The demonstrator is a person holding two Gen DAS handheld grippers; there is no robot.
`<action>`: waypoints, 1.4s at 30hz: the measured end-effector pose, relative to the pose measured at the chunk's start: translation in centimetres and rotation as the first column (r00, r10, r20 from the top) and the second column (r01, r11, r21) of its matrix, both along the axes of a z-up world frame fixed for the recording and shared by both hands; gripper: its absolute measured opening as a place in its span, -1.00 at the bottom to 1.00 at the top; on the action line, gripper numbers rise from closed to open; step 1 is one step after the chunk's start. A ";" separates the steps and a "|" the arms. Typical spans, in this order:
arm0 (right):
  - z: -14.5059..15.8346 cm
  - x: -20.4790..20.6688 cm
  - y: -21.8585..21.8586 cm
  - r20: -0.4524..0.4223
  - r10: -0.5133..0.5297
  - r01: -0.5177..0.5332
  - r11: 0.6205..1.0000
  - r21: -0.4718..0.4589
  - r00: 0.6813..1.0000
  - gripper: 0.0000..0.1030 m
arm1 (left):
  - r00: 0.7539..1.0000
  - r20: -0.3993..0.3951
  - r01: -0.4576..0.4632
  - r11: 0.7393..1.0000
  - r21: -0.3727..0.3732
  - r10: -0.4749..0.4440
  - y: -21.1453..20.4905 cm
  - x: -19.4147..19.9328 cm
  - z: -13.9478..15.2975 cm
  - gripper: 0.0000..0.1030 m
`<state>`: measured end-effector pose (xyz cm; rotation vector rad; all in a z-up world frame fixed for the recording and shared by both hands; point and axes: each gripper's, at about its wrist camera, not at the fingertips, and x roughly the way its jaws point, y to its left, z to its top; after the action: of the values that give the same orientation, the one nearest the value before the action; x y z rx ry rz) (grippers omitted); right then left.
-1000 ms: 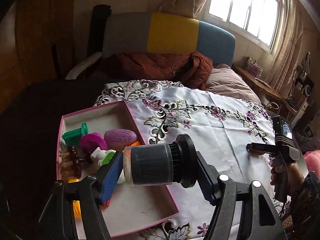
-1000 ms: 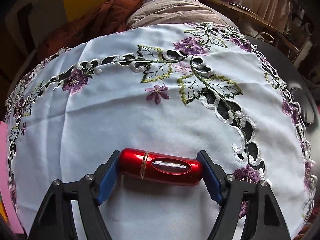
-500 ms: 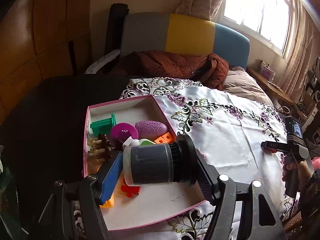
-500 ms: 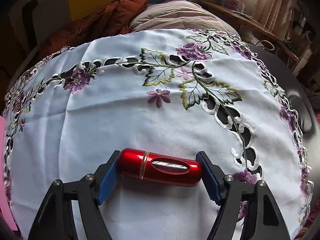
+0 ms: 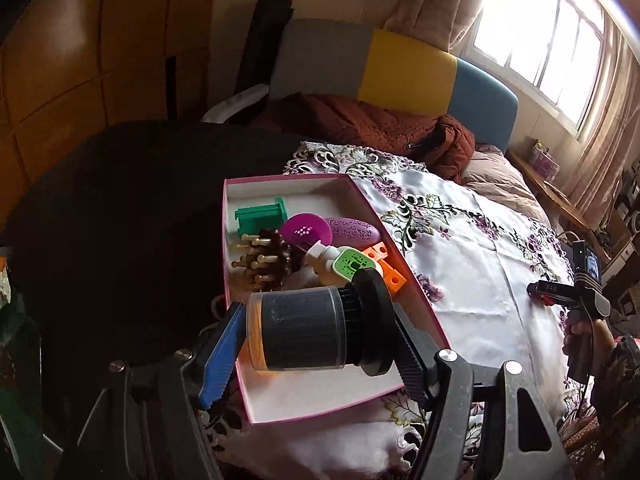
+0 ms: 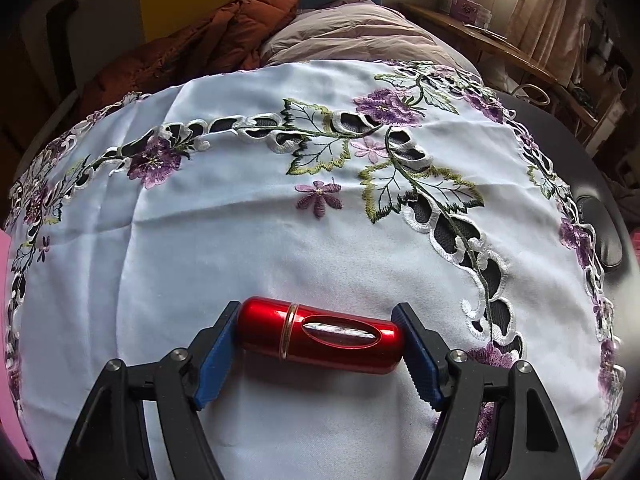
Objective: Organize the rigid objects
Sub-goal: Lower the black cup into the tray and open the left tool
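- My left hand-held gripper (image 5: 320, 344) is clenched on a dark jar (image 5: 304, 328) with a black screw lid, gripped end to end: one blue pad on its base, the other on the lid. The jaws stand wide because the jar is long.
- The jar hangs above the near part of the pink-edged box (image 5: 416, 296), over a bare patch of its white floor; it is not yet set down.
- My right hand-held gripper (image 6: 320, 340) straddles a red metal capsule (image 6: 320, 338) that lies on the embroidered tablecloth (image 6: 200, 240). The left pad looks to touch its rounded end; at the right pad I see a thin gap, so I cannot tell whether the grip is firm.
- Already in the box: a green holder (image 5: 262, 216), a wooden massage brush (image 5: 266, 260), a magenta round piece (image 5: 306, 232), a purple oval case (image 5: 354, 232), a small white bottle with a green tag (image 5: 340, 264) and orange blocks (image 5: 386, 268), crowded into the far half.
- My judgement: most of the sorting is done. Left are the jar, then the capsule, which sits well apart from the box. I see nothing else loose on the cloth.
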<state>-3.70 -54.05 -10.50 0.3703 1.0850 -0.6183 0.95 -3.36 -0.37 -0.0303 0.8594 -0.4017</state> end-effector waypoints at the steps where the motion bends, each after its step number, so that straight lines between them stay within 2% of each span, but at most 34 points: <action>1: 0.0 0.0 0.0 0.000 0.000 0.000 1.000 0.000 1.000 0.46 | 1.000 -0.010 0.003 1.000 -0.007 -0.003 0.3 -0.2 -0.2 0.36; 6: 0.0 0.1 0.0 -0.003 0.002 -0.002 1.000 -0.005 1.000 0.46 | 0.998 -0.057 0.038 0.999 -0.019 -0.039 -0.3 0.1 -1.6 0.37; 9: 0.0 0.1 0.0 -0.004 0.002 -0.002 1.000 -0.005 1.000 0.46 | 0.994 -0.074 0.075 0.997 -0.006 -0.076 -1.9 0.5 -2.4 0.37; 12: 0.0 0.2 0.0 -0.007 0.005 -0.005 1.000 -0.009 1.000 0.46 | 0.987 -0.119 0.106 0.994 -0.038 -0.110 -3.5 1.4 -3.4 0.36; 17: 0.0 0.2 0.0 -0.007 0.005 -0.005 1.000 -0.009 1.000 0.46 | 0.972 -0.167 0.162 0.986 -0.031 -0.165 -6.2 2.5 -5.3 0.36; 23: 0.0 0.3 -0.1 -0.007 0.005 -0.005 1.000 -0.010 1.000 0.46 | 0.975 -0.163 0.154 0.988 0.011 -0.151 -8.3 3.7 -6.9 0.37; 28: -0.1 0.4 -0.1 -0.008 0.005 -0.005 1.000 -0.012 1.000 0.46 | 0.980 -0.144 0.145 0.989 0.029 -0.139 -8.8 4.4 -7.0 0.37; 32: -0.1 0.4 0.0 -0.008 0.006 -0.006 1.000 -0.014 1.000 0.46 | 0.984 -0.120 0.134 0.990 0.047 -0.128 -8.5 4.1 -6.4 0.50; 42: 0.0 0.4 0.2 -0.013 0.015 -0.015 0.999 -0.035 1.000 0.46 | 0.995 -0.018 0.095 0.988 0.122 -0.094 -6.8 2.2 -3.9 0.56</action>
<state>-3.35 -53.84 -10.46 0.3278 1.0872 -0.6265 3.12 -10.19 -4.24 0.1220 0.8981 -0.4371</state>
